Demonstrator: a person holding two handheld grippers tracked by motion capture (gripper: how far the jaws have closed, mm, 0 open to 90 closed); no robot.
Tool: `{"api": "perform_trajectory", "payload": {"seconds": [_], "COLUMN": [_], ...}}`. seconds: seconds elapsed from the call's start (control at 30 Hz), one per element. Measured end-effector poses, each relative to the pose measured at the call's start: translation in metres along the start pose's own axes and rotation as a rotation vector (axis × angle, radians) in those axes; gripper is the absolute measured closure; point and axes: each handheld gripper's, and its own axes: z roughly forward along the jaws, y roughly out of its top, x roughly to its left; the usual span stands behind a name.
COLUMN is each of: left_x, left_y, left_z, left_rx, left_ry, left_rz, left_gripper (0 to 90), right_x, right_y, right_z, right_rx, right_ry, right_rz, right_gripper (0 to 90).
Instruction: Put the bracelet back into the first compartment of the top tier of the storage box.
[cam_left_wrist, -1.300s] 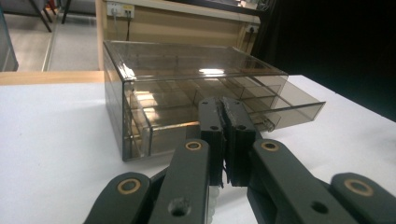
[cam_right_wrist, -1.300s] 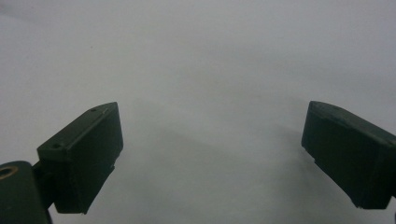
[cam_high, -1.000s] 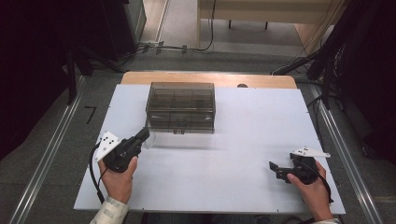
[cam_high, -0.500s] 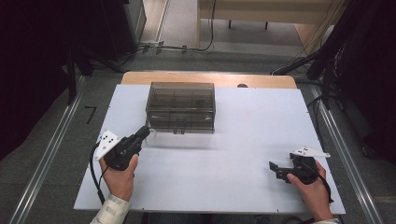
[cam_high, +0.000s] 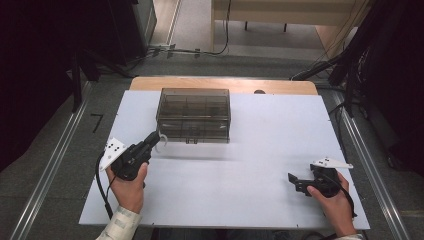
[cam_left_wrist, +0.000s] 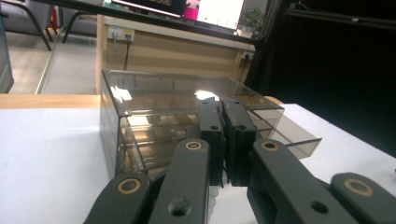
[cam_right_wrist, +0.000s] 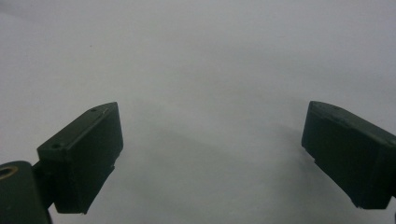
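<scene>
Directly ahead of the left tongs (cam_high: 156, 137), a smoky clear drawer box (cam_high: 193, 115) blocks the way, its near face just beyond the closed tips and 1 drawer (cam_left_wrist: 285, 133) jutting out to the tongs' right in the left gripper view. Between the left tongs and the right tongs (cam_high: 293, 181), the white bench (cam_high: 240, 165) lies bare and open. The right tongs, jaws spread wide, face flat bench surface with free room ahead and to both sides.
</scene>
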Motion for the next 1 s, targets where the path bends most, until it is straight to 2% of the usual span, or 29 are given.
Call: {"api": "perform_trajectory", "payload": {"seconds": [1.0], "left_x": [-0.0018], "left_y": [0.0084], "left_z": [0.0073], "left_rx": [-0.054], "left_ry": [-0.007], "left_rz": [-0.017], "left_gripper": [88.8], "right_x": [0.0008], "right_y": [-0.0001], "right_z": [0.0024], "right_rx": [0.015], "right_ry": [-0.004], "right_rz": [-0.006], "right_gripper": [3.8]}}
